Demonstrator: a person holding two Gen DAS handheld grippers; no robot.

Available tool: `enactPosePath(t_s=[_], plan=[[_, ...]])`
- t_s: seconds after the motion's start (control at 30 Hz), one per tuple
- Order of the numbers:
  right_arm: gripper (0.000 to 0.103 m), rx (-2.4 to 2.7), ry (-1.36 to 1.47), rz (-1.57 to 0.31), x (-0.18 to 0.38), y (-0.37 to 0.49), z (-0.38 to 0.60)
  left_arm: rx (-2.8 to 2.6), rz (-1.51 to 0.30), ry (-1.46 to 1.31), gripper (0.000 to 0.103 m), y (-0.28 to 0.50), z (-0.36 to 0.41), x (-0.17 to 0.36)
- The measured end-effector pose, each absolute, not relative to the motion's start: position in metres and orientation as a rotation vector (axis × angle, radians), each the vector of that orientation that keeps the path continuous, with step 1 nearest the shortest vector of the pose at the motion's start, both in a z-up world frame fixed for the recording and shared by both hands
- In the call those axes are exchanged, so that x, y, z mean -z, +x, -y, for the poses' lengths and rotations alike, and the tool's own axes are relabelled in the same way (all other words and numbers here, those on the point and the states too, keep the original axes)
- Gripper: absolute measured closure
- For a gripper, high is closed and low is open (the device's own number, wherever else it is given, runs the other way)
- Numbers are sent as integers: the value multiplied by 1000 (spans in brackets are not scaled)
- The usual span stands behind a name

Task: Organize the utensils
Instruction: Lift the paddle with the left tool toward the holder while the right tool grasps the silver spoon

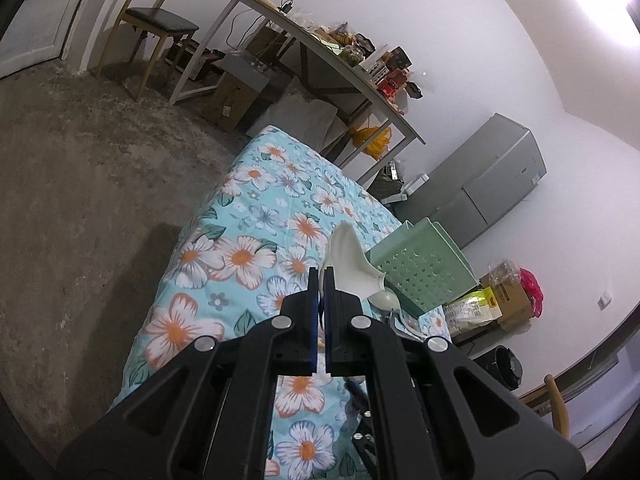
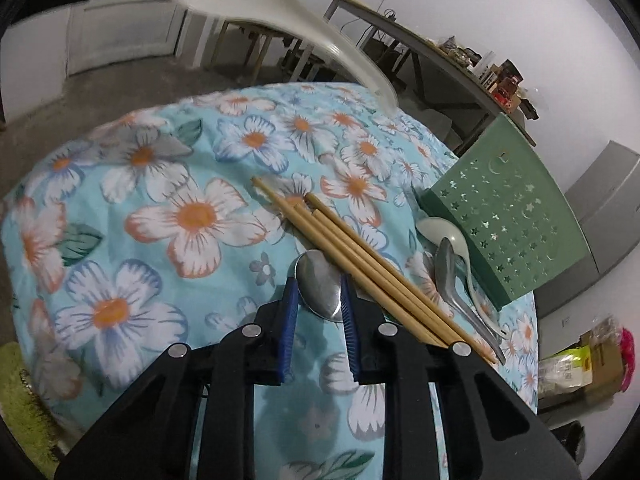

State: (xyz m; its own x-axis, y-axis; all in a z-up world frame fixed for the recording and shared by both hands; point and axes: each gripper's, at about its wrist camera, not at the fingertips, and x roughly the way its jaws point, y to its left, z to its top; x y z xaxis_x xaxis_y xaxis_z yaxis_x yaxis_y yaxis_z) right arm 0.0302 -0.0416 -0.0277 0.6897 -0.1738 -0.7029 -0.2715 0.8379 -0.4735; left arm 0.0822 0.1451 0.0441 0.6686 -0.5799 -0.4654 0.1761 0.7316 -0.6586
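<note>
Utensils are lying on a floral-covered bench (image 2: 168, 184): bamboo chopsticks (image 2: 360, 264) are resting across a steel spoon (image 2: 320, 284), with a pale green spoon (image 2: 440, 232) and a grey spoon (image 2: 448, 268) just beside a green perforated basket (image 2: 504, 216). Left gripper (image 1: 321, 280) fingers are clamping a white ladle (image 1: 348, 260) in the air. Right gripper (image 2: 319, 296) fingers are standing slightly apart on either side of the steel spoon's bowl; contact is unclear.

Both wrist views angled down, close over floral cloth (image 1: 256, 216) (shared green basket (image 2: 516, 216))
</note>
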Motion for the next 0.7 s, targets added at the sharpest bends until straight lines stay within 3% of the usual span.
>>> enactPosePath(t_s=[0.13, 0.43, 0.7], plan=[[93, -46, -652, -823, 39, 32, 34, 455, -713, -608, 102, 84, -143, -48], [92, 17, -793, -769, 50, 24, 17, 462, -711, -577, 102, 85, -131, -59], [95, -4, -618, -796, 34, 32, 34, 456, -686, -553, 102, 81, -127, -72]])
